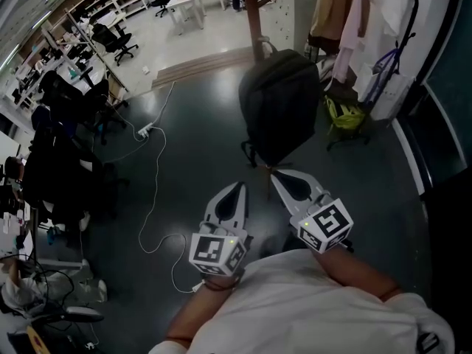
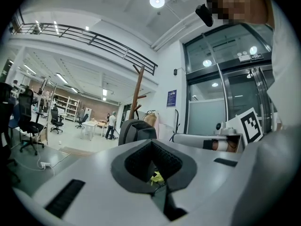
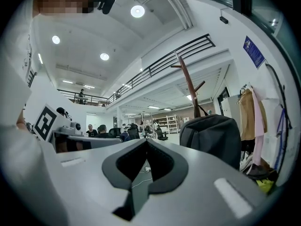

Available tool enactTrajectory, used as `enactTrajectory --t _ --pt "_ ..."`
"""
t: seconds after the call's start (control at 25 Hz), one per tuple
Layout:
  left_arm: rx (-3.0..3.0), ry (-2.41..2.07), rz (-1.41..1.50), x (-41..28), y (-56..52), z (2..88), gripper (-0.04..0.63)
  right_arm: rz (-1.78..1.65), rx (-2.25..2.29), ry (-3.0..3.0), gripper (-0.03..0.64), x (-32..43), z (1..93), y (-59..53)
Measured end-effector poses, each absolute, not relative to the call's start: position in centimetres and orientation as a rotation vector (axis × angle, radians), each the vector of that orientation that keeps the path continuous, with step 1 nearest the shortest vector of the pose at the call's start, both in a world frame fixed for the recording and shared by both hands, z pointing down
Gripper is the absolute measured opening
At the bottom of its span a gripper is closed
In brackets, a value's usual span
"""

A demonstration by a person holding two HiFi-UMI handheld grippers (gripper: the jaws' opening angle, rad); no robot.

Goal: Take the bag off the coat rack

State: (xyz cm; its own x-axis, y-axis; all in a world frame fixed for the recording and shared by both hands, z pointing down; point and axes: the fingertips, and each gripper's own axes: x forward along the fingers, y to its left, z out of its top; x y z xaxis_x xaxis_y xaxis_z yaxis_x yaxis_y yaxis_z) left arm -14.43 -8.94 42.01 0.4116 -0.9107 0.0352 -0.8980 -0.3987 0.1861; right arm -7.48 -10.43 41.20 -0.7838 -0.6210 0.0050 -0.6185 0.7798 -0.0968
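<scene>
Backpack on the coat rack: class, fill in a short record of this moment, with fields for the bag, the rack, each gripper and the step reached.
bag: dark backpack, hanging by its top loop
rack: wooden coat rack, behind the bag
left gripper: jaws together, empty, short of the bag
right gripper: jaws together, empty, tip close to the bag's lower end
step: bag not yet grasped

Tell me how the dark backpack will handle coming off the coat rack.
The backpack hangs bulging from the coat rack, so it is likely soft yet weighty. Seemingly hung by its top loop, it will probably swing; loose straps may snag.
</scene>
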Motion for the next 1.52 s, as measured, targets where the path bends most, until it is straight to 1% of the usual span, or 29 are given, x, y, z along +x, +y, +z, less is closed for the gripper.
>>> enactTrajectory --t 0.8,1.16,1.52 --pt "2.457 -1.651 -0.110 -13.4 -20.4 41.6 0.002 -0.110 -1.003 2.925 0.003 -5.6 40.4 -23.1" --pt "2.459 -1.693 -0.111 -12.0 -26.6 40.6 0.002 -0.030 -0.977 2.909 0.003 -3.4 38.5 -30.8" --pt "2.422 -1.750 -0.065 -11.2 -31.4 40.2 0.002 0.099 -0.882 2.963 0.012 -3.0 35.4 -38.6"
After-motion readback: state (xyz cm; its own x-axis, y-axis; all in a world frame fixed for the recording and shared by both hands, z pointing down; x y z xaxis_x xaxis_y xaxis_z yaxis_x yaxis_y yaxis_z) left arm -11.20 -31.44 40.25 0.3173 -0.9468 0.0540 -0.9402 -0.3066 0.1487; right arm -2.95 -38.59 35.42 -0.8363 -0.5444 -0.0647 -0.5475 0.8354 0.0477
